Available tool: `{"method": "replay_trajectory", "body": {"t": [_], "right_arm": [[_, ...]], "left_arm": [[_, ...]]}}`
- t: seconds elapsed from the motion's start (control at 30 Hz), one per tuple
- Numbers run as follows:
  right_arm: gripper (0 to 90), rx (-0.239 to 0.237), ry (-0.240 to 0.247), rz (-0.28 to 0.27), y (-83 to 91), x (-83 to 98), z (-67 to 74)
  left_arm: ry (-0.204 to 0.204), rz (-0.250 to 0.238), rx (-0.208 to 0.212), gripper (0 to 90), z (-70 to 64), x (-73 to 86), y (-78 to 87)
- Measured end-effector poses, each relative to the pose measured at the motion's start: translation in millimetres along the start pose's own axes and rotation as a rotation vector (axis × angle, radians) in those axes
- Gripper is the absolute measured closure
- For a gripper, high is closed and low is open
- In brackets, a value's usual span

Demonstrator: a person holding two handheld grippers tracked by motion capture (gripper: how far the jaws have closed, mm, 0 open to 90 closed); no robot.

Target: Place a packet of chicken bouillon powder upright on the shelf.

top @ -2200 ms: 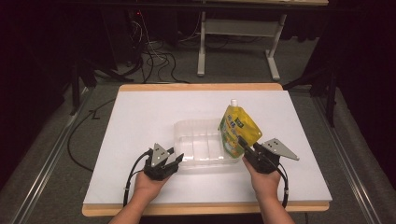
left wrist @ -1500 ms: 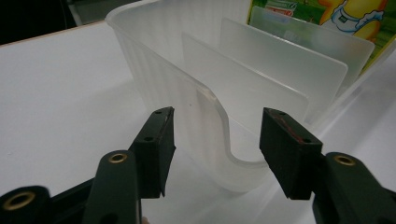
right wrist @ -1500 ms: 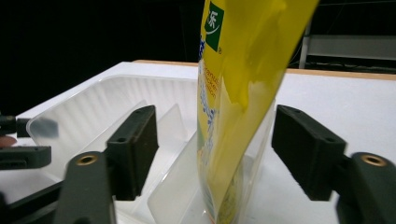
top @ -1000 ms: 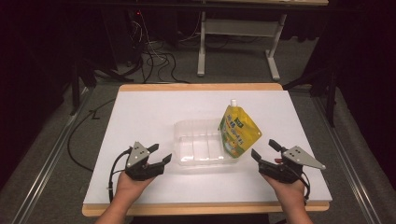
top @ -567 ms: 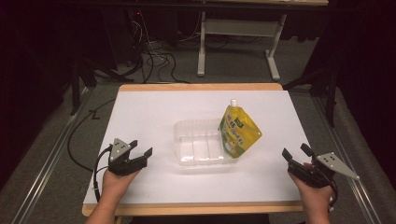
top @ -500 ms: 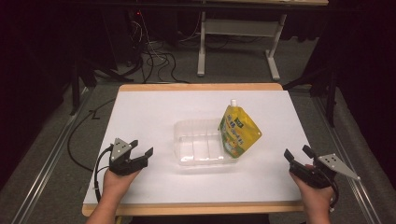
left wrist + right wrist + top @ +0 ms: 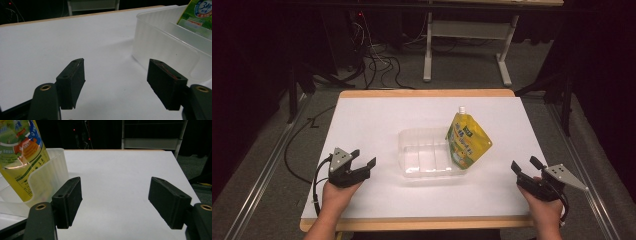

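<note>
Black two-jaw tools, near edge of white table [image 7: 377,115]: left gripper [image 7: 362,162] at the near-left, jaws spread wide, nothing between them, aimed toward the tub; right gripper [image 7: 526,169] at the near-right corner, jaws likewise spread and empty. Both held by hands, well apart from each other. Mid-table, between the two: clear plastic tub [image 7: 424,160], open-topped, resting flat. Yellow-green spouted pouch [image 7: 467,140] stands in the tub's right end, leaning, white cap uppermost. Beyond the table: grey floor, loose black cables [image 7: 372,62], pale desk frame [image 7: 467,37].
</note>
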State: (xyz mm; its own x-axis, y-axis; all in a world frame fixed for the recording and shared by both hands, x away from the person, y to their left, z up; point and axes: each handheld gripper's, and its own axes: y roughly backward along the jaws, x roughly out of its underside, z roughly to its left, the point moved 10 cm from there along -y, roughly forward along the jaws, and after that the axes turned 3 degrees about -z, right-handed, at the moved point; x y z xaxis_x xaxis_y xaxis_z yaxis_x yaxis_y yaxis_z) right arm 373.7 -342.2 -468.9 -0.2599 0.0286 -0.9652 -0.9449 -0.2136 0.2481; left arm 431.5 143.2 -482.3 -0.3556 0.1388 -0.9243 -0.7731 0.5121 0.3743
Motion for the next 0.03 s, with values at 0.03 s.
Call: {"method": "replay_trajectory", "body": {"t": [0.03], "right_arm": [[27.3,0.001,-0.003,0.002,0.0,0.5,-0.9]], "left_arm": [[0.002,-0.001,0.004,31.2,-1.1,-0.3,-0.1]]}}
